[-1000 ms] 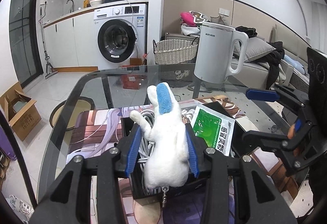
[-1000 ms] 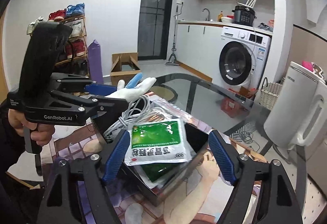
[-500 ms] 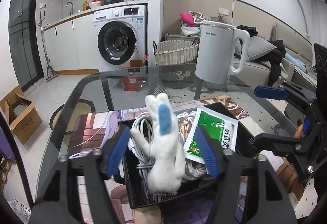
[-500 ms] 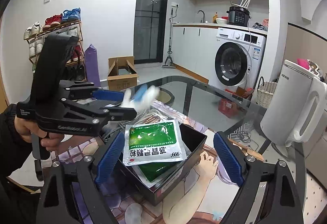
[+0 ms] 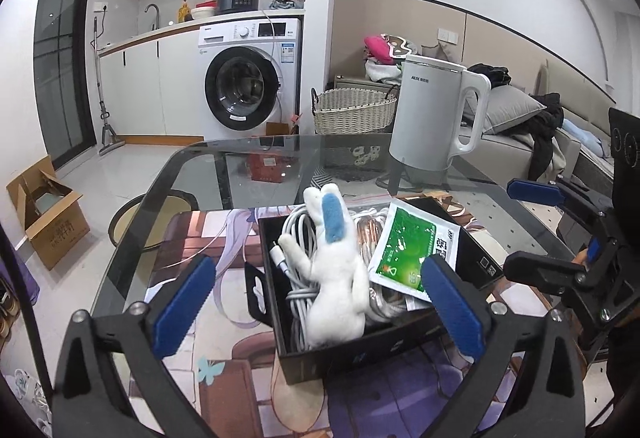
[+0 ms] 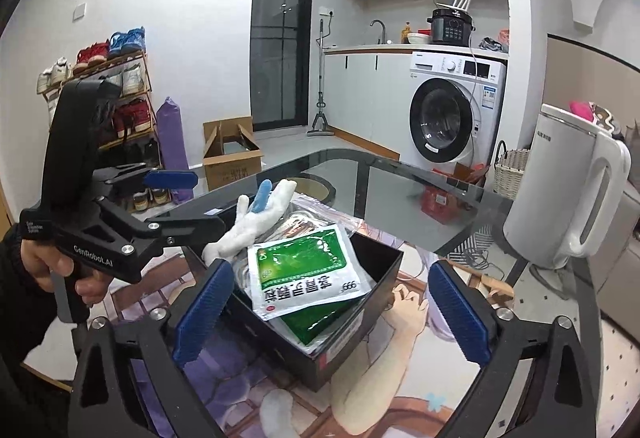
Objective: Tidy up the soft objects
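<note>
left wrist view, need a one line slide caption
Left tongs opening around a white plush rabbit resting on cables in a black box.

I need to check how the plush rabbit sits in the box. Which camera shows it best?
Left wrist: the plush rabbit faces the camera whole, upright on the cables inside the black box. Right wrist shows it sideways, its lower part hidden behind the green packet.

We see a dark glass table (image 5: 224, 174) with a printed anime mat (image 5: 208, 238) spread on it; a black box (image 5: 360, 350) sits on the mat, and a white kettle (image 5: 432, 126) stands on bare glass (far side)
</note>
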`<action>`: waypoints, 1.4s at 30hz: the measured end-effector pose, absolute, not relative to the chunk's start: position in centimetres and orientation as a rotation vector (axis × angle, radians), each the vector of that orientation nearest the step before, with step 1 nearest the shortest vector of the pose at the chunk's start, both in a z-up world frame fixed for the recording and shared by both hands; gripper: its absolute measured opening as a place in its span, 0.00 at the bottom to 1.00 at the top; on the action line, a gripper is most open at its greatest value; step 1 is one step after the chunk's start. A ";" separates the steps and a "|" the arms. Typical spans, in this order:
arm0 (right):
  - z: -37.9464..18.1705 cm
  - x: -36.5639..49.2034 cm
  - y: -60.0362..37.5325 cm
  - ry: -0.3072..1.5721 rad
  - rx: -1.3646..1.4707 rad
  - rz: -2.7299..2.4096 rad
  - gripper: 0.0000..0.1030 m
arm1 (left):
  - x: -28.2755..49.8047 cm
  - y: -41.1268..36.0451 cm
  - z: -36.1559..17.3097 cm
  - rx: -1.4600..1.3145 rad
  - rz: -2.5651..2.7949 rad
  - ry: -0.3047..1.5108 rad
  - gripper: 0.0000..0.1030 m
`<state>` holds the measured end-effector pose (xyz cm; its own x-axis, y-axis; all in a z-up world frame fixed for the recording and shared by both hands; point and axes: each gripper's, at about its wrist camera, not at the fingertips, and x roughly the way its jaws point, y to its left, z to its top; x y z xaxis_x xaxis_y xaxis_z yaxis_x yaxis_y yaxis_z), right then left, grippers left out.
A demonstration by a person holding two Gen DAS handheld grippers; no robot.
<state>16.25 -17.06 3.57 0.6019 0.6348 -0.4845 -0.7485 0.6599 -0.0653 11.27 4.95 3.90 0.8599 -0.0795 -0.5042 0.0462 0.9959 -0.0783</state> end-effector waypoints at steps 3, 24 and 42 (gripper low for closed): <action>3.3 15.9 -17.0 0.456 -0.255 0.797 0.99 | 10.7 4.9 3.7 -0.062 -0.063 0.529 1.00; 2.3 12.3 -17.7 0.432 -0.194 0.667 0.99 | 8.1 3.7 2.4 -0.069 -0.039 0.488 1.00; 1.4 11.8 -18.1 0.398 -0.159 0.640 0.99 | 7.8 3.3 1.9 -0.063 -0.018 0.452 1.00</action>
